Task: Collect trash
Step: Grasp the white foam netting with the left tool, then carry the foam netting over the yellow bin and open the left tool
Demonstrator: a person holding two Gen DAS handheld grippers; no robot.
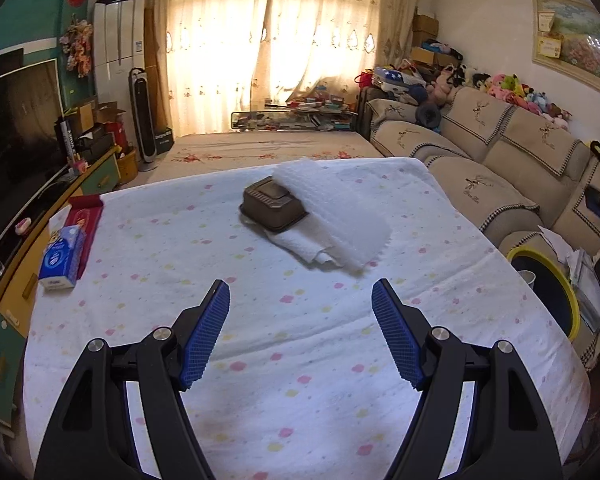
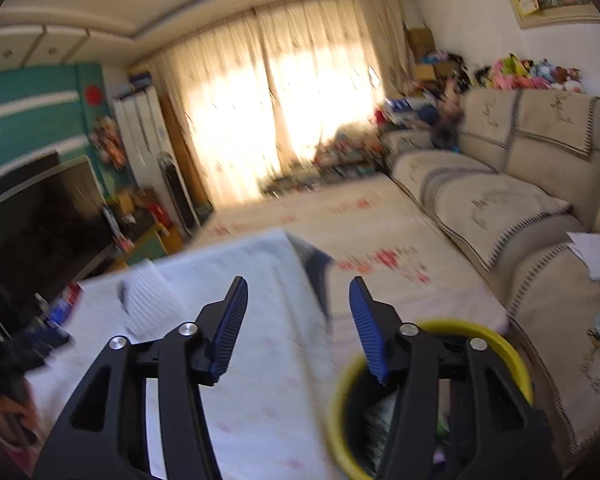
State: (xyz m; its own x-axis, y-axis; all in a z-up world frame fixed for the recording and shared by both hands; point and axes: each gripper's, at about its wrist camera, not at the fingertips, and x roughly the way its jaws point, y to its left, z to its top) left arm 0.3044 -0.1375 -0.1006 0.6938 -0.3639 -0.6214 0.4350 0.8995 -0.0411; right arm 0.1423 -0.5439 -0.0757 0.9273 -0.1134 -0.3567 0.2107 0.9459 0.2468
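On the table's white dotted cloth [image 1: 260,320] lies a brown plastic food container [image 1: 274,206], upside down. A white bubble sheet [image 1: 340,216] drapes over its right side, and a crumpled white napkin [image 1: 300,250] lies under it. My left gripper [image 1: 300,284] hovers open and empty just short of this pile. The yellow-rimmed trash bin [image 1: 548,288] stands off the table's right edge. In the blurred right wrist view my right gripper [image 2: 298,280] is open with nothing between its fingers, above the table edge beside the bin [image 2: 432,332], which holds some rubbish.
A blue tissue pack [image 1: 62,256] and a red box [image 1: 85,216] lie at the table's left edge. A television [image 1: 16,140] on a cabinet runs along the left. A beige sofa [image 1: 500,168] with papers and plush toys is on the right.
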